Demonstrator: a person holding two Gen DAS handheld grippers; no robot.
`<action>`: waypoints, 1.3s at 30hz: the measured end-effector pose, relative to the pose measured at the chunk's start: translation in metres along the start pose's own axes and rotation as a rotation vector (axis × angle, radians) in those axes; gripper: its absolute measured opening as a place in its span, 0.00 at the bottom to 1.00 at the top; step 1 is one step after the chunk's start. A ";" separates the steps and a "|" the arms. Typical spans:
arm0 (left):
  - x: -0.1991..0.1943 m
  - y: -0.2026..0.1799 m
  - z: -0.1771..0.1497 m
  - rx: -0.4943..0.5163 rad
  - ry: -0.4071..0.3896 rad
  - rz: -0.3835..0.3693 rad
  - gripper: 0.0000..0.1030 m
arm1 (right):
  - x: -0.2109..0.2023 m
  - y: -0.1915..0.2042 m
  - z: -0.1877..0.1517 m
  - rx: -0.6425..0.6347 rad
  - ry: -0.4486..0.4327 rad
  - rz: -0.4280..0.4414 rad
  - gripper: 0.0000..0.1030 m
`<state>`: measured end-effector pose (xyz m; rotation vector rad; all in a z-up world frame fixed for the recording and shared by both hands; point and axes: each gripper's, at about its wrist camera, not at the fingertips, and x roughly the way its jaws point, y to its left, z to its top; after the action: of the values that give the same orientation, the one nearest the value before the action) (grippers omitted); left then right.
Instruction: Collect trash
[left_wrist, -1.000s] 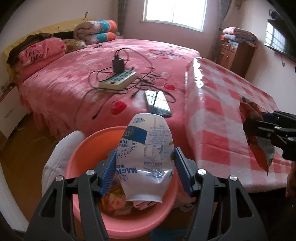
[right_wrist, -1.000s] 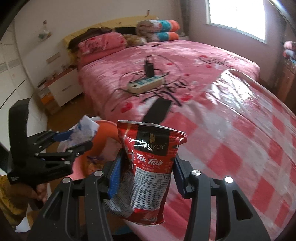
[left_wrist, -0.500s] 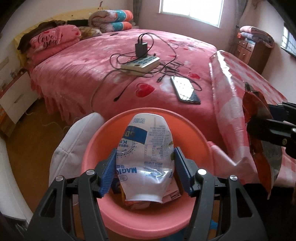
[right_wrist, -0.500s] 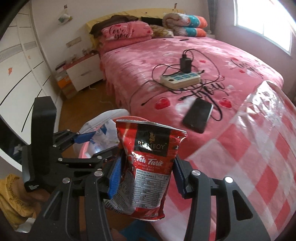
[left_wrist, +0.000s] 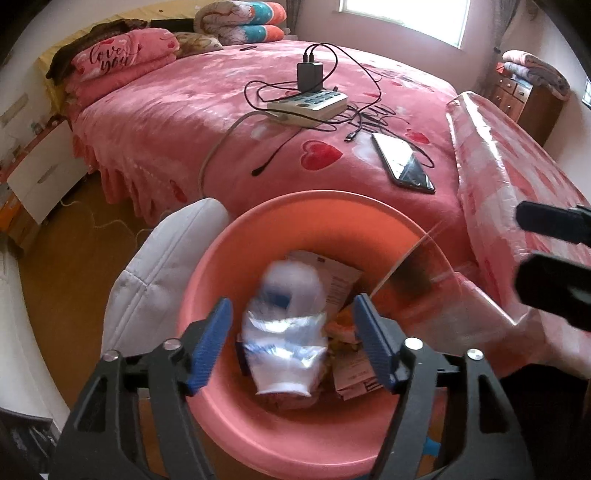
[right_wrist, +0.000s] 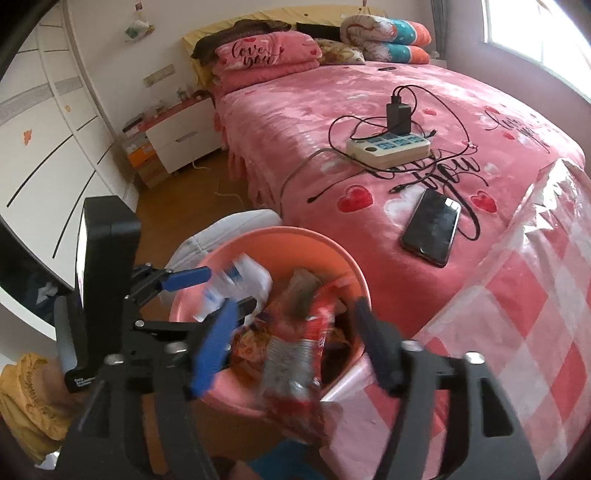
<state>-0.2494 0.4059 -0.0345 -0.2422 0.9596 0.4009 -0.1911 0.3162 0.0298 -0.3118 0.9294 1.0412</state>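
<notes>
A pink plastic basin (left_wrist: 258, 424) holding trash lies right under both grippers. My left gripper (left_wrist: 291, 305) hangs over it with its jaws opening. A white and blue wrapper (left_wrist: 284, 332) is blurred between the blue pads, clear of both, dropping into the basin. In the right wrist view my right gripper (right_wrist: 295, 311) is over the basin (right_wrist: 280, 243) near its table-side rim, jaws opening too. A red Teh Tarik packet (right_wrist: 295, 354) is blurred and falling free between them. My left gripper (right_wrist: 218, 291) and the white wrapper (right_wrist: 240, 277) show to the left.
A bed with a pink blanket (left_wrist: 184, 110) carries a power strip (left_wrist: 310, 103) with charger and cables, and a black phone (left_wrist: 402, 166). A table with a red-checked cloth (right_wrist: 517, 314) stands right of the basin. A white cushion (left_wrist: 159, 277) touches the basin's left side. The floor is wood.
Both grippers have come down over the basin and their jaws have spread. The white wrapper and the red packet, gripped before, are now loose and falling into the basin.
</notes>
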 end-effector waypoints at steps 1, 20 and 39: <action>0.000 0.000 0.000 0.002 0.000 0.011 0.73 | -0.002 -0.002 -0.001 0.004 -0.007 -0.006 0.76; -0.039 -0.065 0.035 0.108 -0.119 0.048 0.82 | -0.086 -0.072 -0.025 0.160 -0.183 -0.238 0.83; -0.085 -0.214 0.066 0.296 -0.255 -0.111 0.87 | -0.204 -0.176 -0.106 0.430 -0.370 -0.474 0.83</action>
<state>-0.1504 0.2188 0.0777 0.0256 0.7387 0.1784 -0.1332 0.0395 0.0918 0.0268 0.6741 0.4238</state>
